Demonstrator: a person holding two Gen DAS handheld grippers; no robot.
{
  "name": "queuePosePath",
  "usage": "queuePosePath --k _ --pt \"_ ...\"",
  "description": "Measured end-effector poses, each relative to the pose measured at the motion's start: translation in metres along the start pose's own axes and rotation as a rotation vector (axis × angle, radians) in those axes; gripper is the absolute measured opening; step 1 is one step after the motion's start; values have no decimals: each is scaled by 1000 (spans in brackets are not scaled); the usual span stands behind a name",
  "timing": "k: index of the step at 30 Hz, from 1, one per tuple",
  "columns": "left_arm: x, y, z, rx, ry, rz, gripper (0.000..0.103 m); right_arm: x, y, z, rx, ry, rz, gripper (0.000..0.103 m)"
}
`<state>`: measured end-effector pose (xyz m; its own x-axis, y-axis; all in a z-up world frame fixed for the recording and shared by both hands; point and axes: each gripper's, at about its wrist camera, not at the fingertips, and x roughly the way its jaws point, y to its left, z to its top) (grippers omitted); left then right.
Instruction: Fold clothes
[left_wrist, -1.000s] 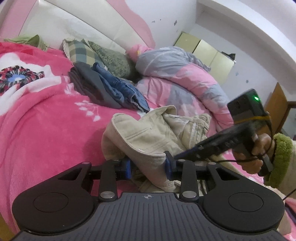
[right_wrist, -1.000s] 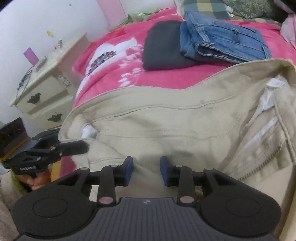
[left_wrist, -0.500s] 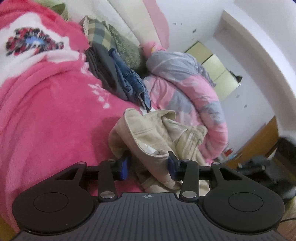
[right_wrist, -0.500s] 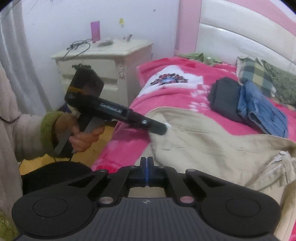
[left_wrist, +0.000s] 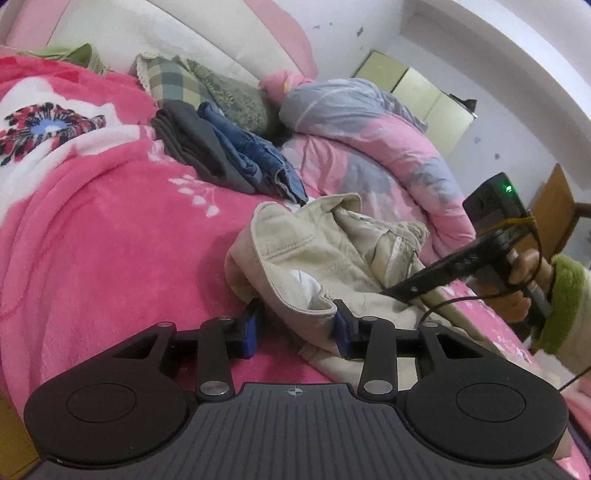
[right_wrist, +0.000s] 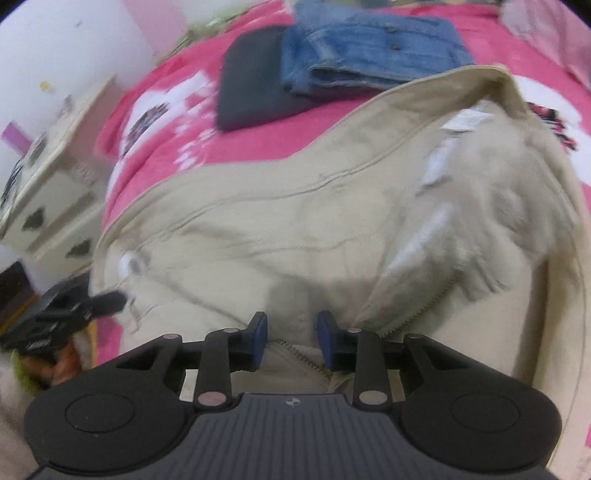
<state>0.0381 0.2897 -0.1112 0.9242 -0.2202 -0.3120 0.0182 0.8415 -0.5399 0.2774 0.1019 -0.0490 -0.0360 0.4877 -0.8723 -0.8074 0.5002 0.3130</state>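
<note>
1. The right gripper (right_wrist: 290, 336), snapped shut in mid-air half a second ago, is opening again over the beige trousers' (right_wrist: 295, 221) zipper; whether cloth sits between its pads is unclear through blur.
2. The left gripper (left_wrist: 295, 326) holds their bunched waistband, partly open as before, so the fold remains unstarted.

Left gripper (left_wrist: 295, 328): black linkage arms, blue pads, silver pivot screws, ribbed grey housing with a small crosshair mark.
Right gripper (right_wrist: 291, 336): same build; seen from the left camera, a black box behind it with a green light (lit) and a thin black cable.
Sleeve (left_wrist: 567, 301): cream, fuzzy green cuff.
</note>
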Motion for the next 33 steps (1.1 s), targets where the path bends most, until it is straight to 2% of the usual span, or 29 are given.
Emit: queuePosePath --k 3,5,8,10,14,17,19,20,22,24,25,27,29,31,33 --pt "-2 5 0 -26 -6 -24 40 -7 1 1 -55 55 93 33" --pt "-4 6 0 -37 -14 -33 41 -11 -4 3 -47 79 168 33" --pt "-8 8 0 -61 -23 -43 42 -10 -4 5 -61 102 309 32" --pt "-9 9 0 -79 -25 -47 43 -7 3 8 -85 100 372 31" --pt "-9 10 0 -95 -29 -48 43 9 17 10 -112 111 292 32" --pt "-10 10 0 -103 -29 -52 43 5 19 14 -91 28 260 33" --pt "-10 11 0 -114 -26 -60 43 3 20 16 -76 -33 238 40" --pt "-10 11 0 -116 -24 -64 43 6 20 16 -56 -43 235 47" --pt "-11 11 1 -111 -19 -70 43 22 19 18 -16 -13 247 50" --pt "-13 9 1 -99 -19 -71 43 31 18 17 13 3 275 61" --pt "-14 9 1 -99 -20 -71 43 35 18 16 25 10 289 63" --pt "-14 9 1 -101 -23 -69 43 36 20 16 28 17 312 63" --pt "-14 12 0 -120 -24 -74 43 34 41 6 -76 20 284 60" --pt "-13 15 0 -141 -24 -84 43 27 63 -8 -182 -22 205 53" --pt "-14 17 -1 -167 -24 -102 44 17 81 -23 -265 -93 114 35"
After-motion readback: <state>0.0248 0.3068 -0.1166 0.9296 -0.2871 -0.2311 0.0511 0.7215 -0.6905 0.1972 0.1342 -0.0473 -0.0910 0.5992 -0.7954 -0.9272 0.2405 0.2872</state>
